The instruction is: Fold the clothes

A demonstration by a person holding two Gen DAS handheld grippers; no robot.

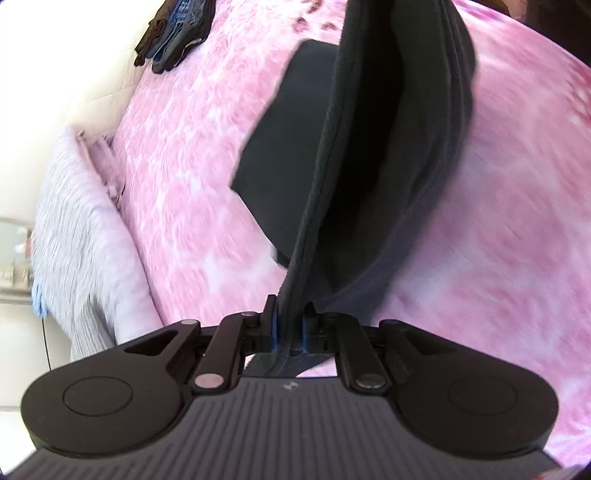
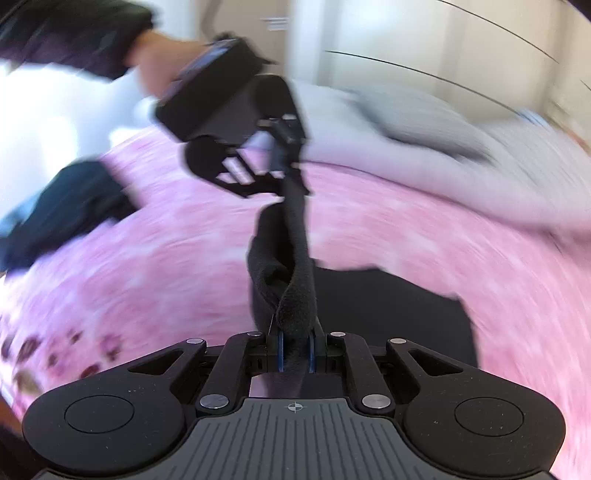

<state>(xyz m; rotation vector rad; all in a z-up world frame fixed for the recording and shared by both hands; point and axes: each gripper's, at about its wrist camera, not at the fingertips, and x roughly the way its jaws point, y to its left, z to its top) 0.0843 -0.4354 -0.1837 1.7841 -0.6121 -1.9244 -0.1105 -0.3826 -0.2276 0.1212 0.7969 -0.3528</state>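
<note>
Black garment (image 1: 388, 177) pinched by hem between closed left gripper (image 1: 290, 325) pads, hung ahead over pink blanket (image 1: 177, 184). Folded clothes stack (image 1: 173, 33) seen far ahead-left.

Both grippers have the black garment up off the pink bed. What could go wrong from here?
1. Left gripper pinches only a thin hem of the black garment; it may slip out.
2. Right gripper holds a bunched, twisted edge, so a crooked fold is likely.
3. The garment's lower part lies on the pink blanket; dragging it could spoil the fold.
</note>
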